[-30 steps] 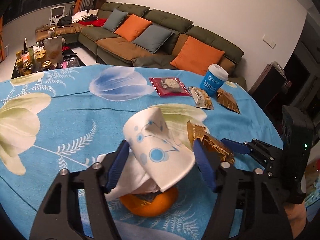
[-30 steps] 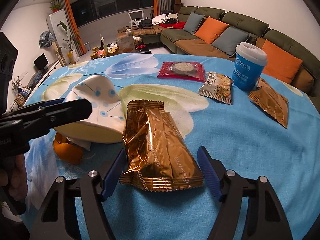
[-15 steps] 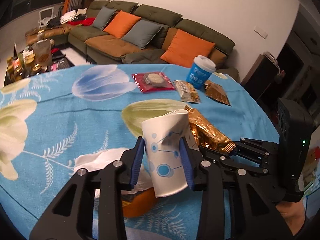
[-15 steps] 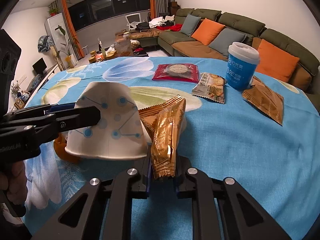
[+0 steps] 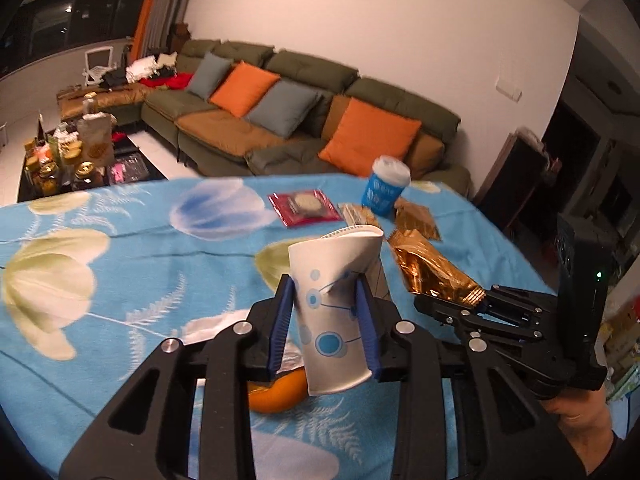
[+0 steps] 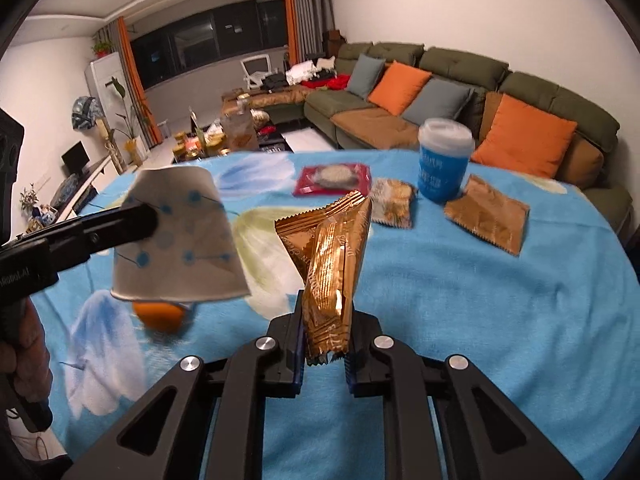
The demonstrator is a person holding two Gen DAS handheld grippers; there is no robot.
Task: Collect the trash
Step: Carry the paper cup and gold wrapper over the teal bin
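A crumpled white paper cup (image 5: 336, 252) with blue dots sits between my left gripper's (image 5: 324, 292) blue pads. The jaws are still closing and dent its sides; it hangs above the table. My right gripper (image 6: 322, 320) is shut on a gold snack wrapper (image 6: 332, 248), folded lengthwise and standing up from the pads, clear of the cloth. In the right wrist view the cup (image 6: 180, 240) hangs to the left of the wrapper, with one left finger (image 6: 120, 224) across it. An orange piece (image 5: 276, 394) and a white tissue (image 5: 208, 326) lie on the table under the cup.
On the blue floral tablecloth (image 6: 480, 300), at the far side, lie a red packet (image 6: 332, 178), a cracker packet (image 6: 392, 202) and a flat gold wrapper (image 6: 486, 214). A blue lidded cup (image 6: 442, 164) stands there too. A green sofa stands beyond the table.
Both grippers were open around their items. The left one closed on the paper cup, the right one on the gold wrapper, and both have lifted them off the cloth.
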